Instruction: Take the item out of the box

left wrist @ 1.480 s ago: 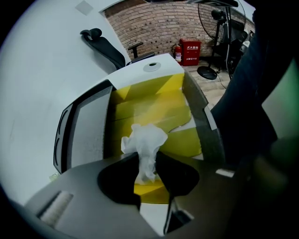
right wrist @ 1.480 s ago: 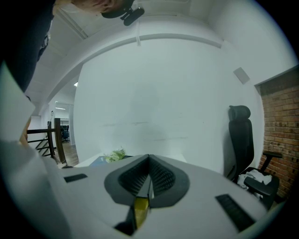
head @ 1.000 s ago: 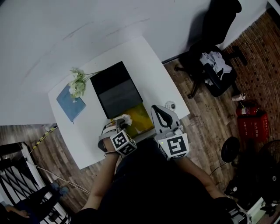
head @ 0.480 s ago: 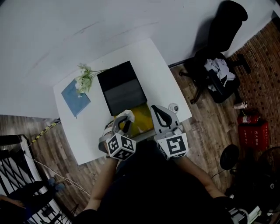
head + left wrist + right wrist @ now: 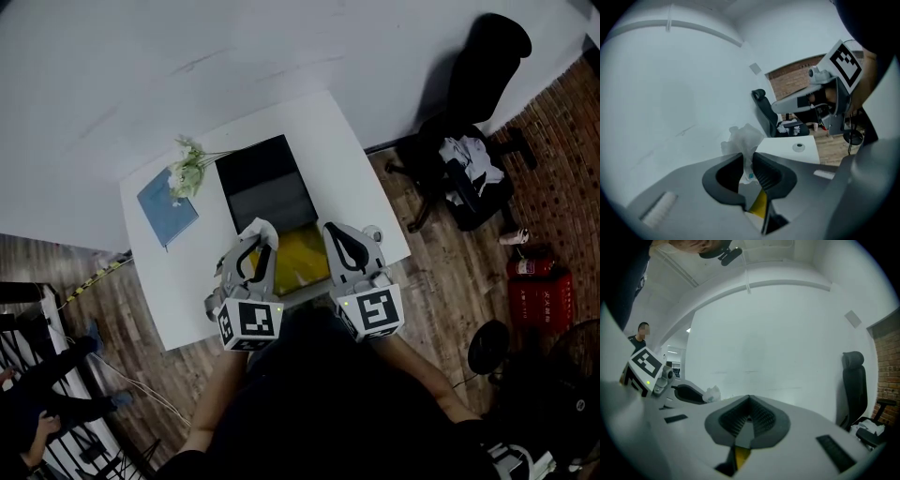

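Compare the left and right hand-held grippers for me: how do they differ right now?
The left hand-held gripper is clamped on a crumpled white packet; the right hand-held gripper has its jaws together on nothing. In the head view the left sits over the left side of the yellow box, the right over its right side. Both point forward, toward the white wall.

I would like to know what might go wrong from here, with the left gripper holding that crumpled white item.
The left gripper pinches only a thin fold of the soft white item, so it may slip free or tear. It hangs close by the open box, so a drop might land inside it.
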Demonstrator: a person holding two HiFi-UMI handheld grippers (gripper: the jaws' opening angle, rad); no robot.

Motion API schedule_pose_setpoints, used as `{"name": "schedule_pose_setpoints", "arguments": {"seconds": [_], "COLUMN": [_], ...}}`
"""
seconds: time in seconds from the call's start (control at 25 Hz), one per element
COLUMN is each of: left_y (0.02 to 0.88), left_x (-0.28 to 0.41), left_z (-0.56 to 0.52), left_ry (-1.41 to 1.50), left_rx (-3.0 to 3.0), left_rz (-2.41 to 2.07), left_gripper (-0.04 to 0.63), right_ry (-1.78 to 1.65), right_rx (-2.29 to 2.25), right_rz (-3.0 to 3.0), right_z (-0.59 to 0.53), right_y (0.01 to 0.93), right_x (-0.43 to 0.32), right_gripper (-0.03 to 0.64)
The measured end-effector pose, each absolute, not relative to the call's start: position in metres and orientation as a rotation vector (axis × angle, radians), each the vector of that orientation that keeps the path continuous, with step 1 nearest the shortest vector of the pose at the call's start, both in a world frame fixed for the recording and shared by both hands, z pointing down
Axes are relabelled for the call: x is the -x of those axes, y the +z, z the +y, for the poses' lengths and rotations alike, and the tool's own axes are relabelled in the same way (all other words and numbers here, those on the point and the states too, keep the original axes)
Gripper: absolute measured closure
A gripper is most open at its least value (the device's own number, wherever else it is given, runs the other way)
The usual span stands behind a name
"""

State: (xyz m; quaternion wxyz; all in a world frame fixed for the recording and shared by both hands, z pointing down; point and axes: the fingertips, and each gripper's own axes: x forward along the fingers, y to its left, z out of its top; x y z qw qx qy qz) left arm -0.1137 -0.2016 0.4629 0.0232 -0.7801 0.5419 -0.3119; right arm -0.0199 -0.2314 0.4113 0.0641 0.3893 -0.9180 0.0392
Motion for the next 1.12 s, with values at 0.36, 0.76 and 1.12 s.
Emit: {"name": "schedule_pose_setpoints", "arguments": {"seconds": [0.36, 0.76, 1.12], "left_y": [0.384, 0.322, 0.281], "left_x": [0.131, 0.154, 0.167], "left_z": [-0.202, -0.193, -0.187], "left_ry": [-0.566, -0.256, -0.128], "left_rx": [2.287, 2.213, 2.157], "left_rz": [1.847, 1.998, 2.024], "left_gripper": [0.523, 0.523, 0.523], "right_ry": [0.05, -0.062, -0.174], "right_rx": [-1.223, -1.288, -1.345], "right_rz": [-2.819, -2.876, -2.903], "right_z": [-0.236, -0.244, -0.247], "right_y": [0.377, 0.325, 0.282], "right_x": [0.02, 0.018, 0.013], "right_gripper": [0.604, 0.604, 0.604]}}
